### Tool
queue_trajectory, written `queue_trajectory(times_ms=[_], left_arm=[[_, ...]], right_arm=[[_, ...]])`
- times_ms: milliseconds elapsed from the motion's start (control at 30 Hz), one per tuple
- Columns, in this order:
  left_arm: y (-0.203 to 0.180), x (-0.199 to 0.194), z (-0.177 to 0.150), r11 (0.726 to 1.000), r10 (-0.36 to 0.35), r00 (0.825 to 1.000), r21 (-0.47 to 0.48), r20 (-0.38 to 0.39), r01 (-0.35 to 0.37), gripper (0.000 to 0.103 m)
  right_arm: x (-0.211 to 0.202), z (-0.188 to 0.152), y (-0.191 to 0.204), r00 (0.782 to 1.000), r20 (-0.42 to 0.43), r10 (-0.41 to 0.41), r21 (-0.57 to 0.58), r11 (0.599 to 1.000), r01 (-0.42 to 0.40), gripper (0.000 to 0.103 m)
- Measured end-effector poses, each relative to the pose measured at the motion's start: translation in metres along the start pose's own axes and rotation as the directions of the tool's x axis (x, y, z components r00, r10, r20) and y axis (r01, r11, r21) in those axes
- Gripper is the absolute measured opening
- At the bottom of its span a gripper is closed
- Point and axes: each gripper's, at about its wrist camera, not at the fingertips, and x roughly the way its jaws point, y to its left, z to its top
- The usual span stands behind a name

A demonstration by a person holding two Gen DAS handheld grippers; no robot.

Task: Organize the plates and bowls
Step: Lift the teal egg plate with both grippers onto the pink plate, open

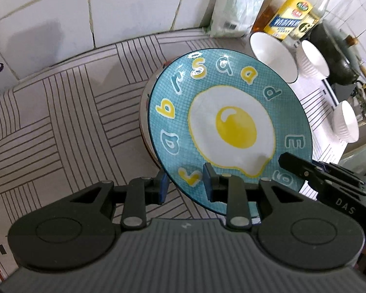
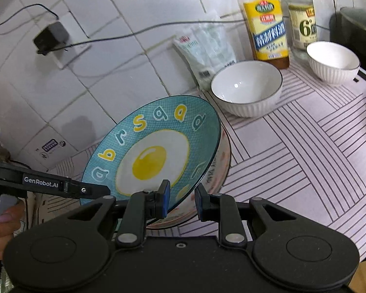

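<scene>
We find the blue egg plate [image 1: 229, 127] tilted up on edge between both tools, its printed face turned toward the cameras. The left gripper [image 1: 184, 183] is level and pointed forward, its jaws straddling the plate's near rim with a blue pad on either side; the jaws are only partly closed, and we cannot tell whether the pads press on the rim. The right gripper [image 2: 180, 197] sits low with jaws apart; the plate's lower rim and the patterned bowl [image 2: 217, 171] behind it lie between its pads, neither visibly touched. Beyond the right jaws, a large white ribbed bowl [image 2: 246, 90] stands on the striped tabletop [image 2: 305, 146], a smaller white bowl [image 2: 333, 61] further right. Bottles [image 2: 268, 24] and a plastic bag [image 2: 207, 48] line the tiled wall [image 2: 109, 73]. A hand [image 2: 0, 224] grips the left tool's handle.
</scene>
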Motion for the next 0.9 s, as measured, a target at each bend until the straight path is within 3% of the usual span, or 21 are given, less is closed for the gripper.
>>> queue_trajectory(times_ms=[167,367,533,800,867,900], left_arm=[[-0.003,0.011,0.005,0.999,0.043,0.998,-0.016,-0.046,-0.043,0.030],[0.001,0.020,0.011,0.997,0.043,0.994,-0.055,-0.098,-0.049,0.031],[0.002,0.027,0.013,0.995,0.054,0.989,-0.077,-0.135,-0.064,0.033],[-0.004,0.033,0.013,0.993,0.079,0.985,-0.070,-0.154,-0.091,0.033],[-0.006,0.034,0.010,0.994,0.082,0.984,-0.066,-0.156,-0.093,0.032],[-0.009,0.033,0.009,0.993,0.088,0.985,-0.060,-0.151,-0.098,0.031]], right_arm=[[0.016,0.003,0.002,0.999,-0.022,-0.034,-0.061,0.998,0.032,0.026],[0.028,0.007,-0.006,0.999,-0.040,-0.028,-0.058,0.998,0.025,0.026],[0.034,0.012,0.005,0.994,-0.078,-0.078,-0.114,0.991,0.069,0.027],[0.038,0.008,0.041,0.956,-0.076,-0.284,-0.328,0.912,0.245,0.029],[0.039,0.001,0.050,0.956,-0.042,-0.289,-0.417,0.875,0.246,0.025],[0.038,-0.003,0.053,0.968,-0.033,-0.249,-0.440,0.873,0.210,0.023]])
